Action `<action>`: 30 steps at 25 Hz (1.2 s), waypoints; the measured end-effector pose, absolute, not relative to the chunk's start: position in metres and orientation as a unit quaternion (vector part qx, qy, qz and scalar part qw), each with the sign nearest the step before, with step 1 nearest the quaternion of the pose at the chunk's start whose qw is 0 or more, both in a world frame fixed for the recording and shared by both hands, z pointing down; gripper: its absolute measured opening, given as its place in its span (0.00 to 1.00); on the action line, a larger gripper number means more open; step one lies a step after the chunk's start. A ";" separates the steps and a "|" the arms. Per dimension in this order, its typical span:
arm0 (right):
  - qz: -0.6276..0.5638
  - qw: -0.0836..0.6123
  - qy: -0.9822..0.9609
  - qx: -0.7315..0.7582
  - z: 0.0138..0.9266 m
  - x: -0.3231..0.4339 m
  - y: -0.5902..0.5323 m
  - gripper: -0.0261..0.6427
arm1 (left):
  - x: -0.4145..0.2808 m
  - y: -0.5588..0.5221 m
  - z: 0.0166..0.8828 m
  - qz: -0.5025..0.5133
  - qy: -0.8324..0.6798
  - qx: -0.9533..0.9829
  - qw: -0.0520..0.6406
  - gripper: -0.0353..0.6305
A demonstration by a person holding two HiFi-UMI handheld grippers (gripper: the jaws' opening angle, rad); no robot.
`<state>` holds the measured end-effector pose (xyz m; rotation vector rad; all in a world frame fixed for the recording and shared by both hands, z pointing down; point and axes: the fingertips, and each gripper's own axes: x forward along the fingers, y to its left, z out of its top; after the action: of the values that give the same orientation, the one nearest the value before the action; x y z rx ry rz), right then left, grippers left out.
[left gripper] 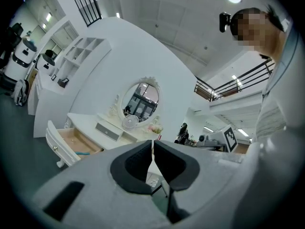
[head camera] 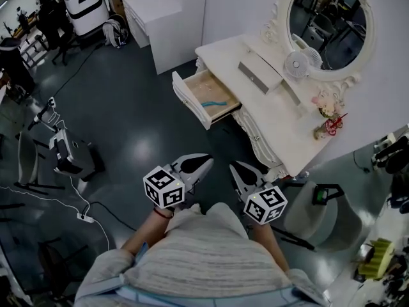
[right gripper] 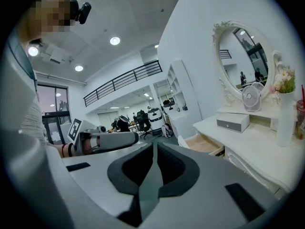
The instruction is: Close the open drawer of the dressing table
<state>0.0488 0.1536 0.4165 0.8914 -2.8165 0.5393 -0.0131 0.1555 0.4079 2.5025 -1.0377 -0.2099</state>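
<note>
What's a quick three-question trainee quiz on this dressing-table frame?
1. True or false: the drawer is pushed fully in.
2. What lies in the drawer? A) a teal item B) a red cup C) nothing
3. Fill in: the left gripper and right gripper are both ___, with nothing held.
Key: 1 false, it stands open; 2 A; 3 shut.
</note>
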 end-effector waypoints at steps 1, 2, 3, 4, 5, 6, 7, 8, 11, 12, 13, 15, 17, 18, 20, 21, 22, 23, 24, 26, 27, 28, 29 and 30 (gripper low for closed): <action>0.183 0.072 -0.935 0.296 0.419 0.048 0.148 0.06 | -0.014 0.151 0.411 -0.074 -0.372 0.900 0.214 0.09; 0.186 0.075 -0.934 0.295 0.422 0.046 0.143 0.06 | -0.014 0.146 0.414 -0.072 -0.373 0.899 0.218 0.09; 0.189 0.078 -0.934 0.293 0.424 0.044 0.138 0.06 | -0.016 0.141 0.416 -0.072 -0.374 0.897 0.222 0.09; 0.190 0.080 -0.934 0.290 0.426 0.043 0.132 0.06 | -0.017 0.136 0.418 -0.072 -0.376 0.896 0.225 0.09; 0.192 0.081 -0.935 0.288 0.427 0.041 0.125 0.06 | -0.018 0.131 0.419 -0.072 -0.378 0.895 0.227 0.09; 0.192 0.081 -0.935 0.285 0.427 0.039 0.118 0.06 | -0.020 0.125 0.420 -0.072 -0.380 0.894 0.228 0.09; 0.192 0.081 -0.936 0.283 0.426 0.037 0.111 0.06 | -0.022 0.118 0.420 -0.073 -0.382 0.893 0.227 0.09; 0.191 0.080 -0.937 0.280 0.426 0.034 0.103 0.06 | -0.025 0.112 0.420 -0.073 -0.385 0.892 0.227 0.09; 0.189 0.082 -0.940 0.271 0.424 0.028 0.077 0.06 | -0.033 0.089 0.420 -0.075 -0.395 0.887 0.227 0.09; 0.189 0.083 -0.941 0.269 0.424 0.027 0.067 0.06 | -0.034 0.080 0.421 -0.074 -0.397 0.886 0.228 0.09; 0.189 0.084 -0.941 0.266 0.425 0.025 0.058 0.06 | -0.035 0.071 0.421 -0.072 -0.399 0.885 0.228 0.09; 0.191 0.088 -0.943 0.260 0.427 0.022 0.039 0.06 | -0.038 0.052 0.423 -0.070 -0.403 0.883 0.229 0.09; 0.193 0.092 -0.944 0.253 0.429 0.018 0.022 0.06 | -0.040 0.033 0.425 -0.070 -0.407 0.881 0.232 0.09; 0.194 0.094 -0.944 0.249 0.430 0.016 0.013 0.06 | -0.040 0.024 0.426 -0.069 -0.408 0.880 0.233 0.09; 0.196 0.097 -0.945 0.242 0.431 0.014 -0.004 0.06 | -0.040 0.006 0.427 -0.066 -0.410 0.879 0.233 0.09; 0.196 0.099 -0.946 0.238 0.432 0.013 -0.012 0.06 | -0.039 -0.002 0.428 -0.064 -0.411 0.879 0.233 0.09; 0.196 0.101 -0.947 0.235 0.433 0.012 -0.020 0.06 | -0.039 -0.010 0.429 -0.062 -0.412 0.879 0.233 0.09; 0.197 0.103 -0.947 0.231 0.435 0.011 -0.027 0.06 | -0.038 -0.018 0.430 -0.060 -0.413 0.878 0.233 0.09; 0.198 0.105 -0.948 0.228 0.437 0.011 -0.034 0.06 | -0.038 -0.025 0.432 -0.058 -0.415 0.877 0.234 0.09; 0.201 0.109 -0.948 0.220 0.443 0.011 -0.046 0.06 | -0.037 -0.037 0.437 -0.055 -0.419 0.875 0.236 0.09; 0.202 0.111 -0.949 0.217 0.446 0.011 -0.051 0.06 | -0.037 -0.042 0.440 -0.052 -0.420 0.875 0.236 0.09; 0.204 0.112 -0.949 0.213 0.449 0.012 -0.056 0.06 | -0.036 -0.046 0.442 -0.049 -0.422 0.874 0.235 0.09; 0.205 0.114 -0.949 0.209 0.451 0.012 -0.061 0.06 | -0.035 -0.051 0.444 -0.046 -0.424 0.874 0.234 0.09; 0.206 0.115 -0.950 0.205 0.452 0.012 -0.065 0.06 | -0.034 -0.055 0.446 -0.043 -0.426 0.873 0.234 0.09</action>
<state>0.0122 -0.0649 0.4523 0.5998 -2.7838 0.6031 -0.0344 -0.0549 0.4458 2.3975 -1.1688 -0.1188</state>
